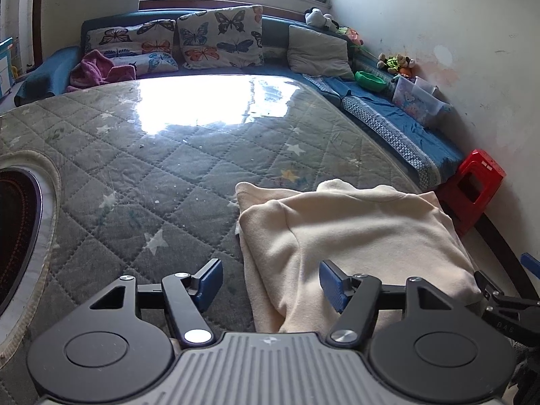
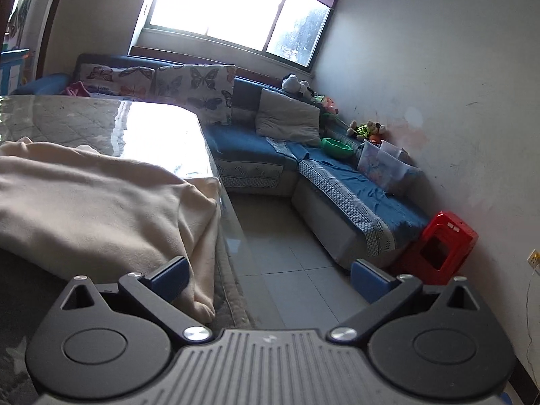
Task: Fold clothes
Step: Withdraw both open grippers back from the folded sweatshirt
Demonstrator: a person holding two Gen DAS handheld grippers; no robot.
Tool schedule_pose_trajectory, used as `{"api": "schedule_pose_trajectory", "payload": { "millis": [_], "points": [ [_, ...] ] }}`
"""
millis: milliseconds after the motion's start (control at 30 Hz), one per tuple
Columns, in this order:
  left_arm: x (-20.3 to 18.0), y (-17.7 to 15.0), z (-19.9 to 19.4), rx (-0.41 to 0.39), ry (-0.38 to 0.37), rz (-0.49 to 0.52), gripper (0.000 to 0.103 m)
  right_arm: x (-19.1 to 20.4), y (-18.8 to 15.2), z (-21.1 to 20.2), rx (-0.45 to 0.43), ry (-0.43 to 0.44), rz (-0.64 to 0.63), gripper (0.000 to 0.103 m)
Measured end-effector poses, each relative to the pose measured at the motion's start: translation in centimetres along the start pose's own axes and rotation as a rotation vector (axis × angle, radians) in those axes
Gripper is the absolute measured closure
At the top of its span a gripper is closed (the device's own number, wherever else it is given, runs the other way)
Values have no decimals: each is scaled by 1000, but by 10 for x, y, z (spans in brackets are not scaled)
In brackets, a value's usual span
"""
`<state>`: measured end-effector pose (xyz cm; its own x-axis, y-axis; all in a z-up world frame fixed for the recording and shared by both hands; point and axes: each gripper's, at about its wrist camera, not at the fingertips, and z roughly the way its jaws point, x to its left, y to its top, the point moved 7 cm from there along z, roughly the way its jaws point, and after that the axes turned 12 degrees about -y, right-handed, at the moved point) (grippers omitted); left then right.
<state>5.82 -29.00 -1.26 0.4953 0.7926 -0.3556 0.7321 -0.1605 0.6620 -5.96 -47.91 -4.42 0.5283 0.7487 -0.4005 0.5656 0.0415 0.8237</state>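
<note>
Folded cream cloth (image 1: 354, 236) lies on quilted table (image 1: 135, 168), near right edge. Left gripper (image 1: 271, 283) open above cloth's near left edge, pads not pressing. Right gripper (image 2: 270, 278) open wide at cloth's right corner.

The cream garment (image 1: 354, 236) runs under the left claw's (image 1: 271, 281) body, so its near edge is hidden. Left of that claw, a dark round thing (image 1: 17, 236) is cut by the picture's edge. Beyond the right claw (image 2: 268, 278), the small toys (image 2: 366, 130) are too tiny to identify.
</note>
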Motion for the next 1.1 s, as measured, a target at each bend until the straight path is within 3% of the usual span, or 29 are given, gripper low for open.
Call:
{"api": "schedule_pose_trajectory", "payload": {
  "millis": [167,333,600,867,1100],
  "points": [
    [-4,-5,-5,0,-2,4,27,-1,5,-12,-16,20,17,0],
    [-7,-11,-15,-16,15,35,13,7,4,-23,16,84,60,0],
    [-14,-21,-30,-39,29,93,0,16,-2,-38,64,136,86,0],
    [-11,-32,-43,-68,28,79,0,21,-12,-51,129,183,110,0],
    [-8,-40,-59,-113,30,73,0,29,-16,-67,127,198,101,0]
  ]
}}
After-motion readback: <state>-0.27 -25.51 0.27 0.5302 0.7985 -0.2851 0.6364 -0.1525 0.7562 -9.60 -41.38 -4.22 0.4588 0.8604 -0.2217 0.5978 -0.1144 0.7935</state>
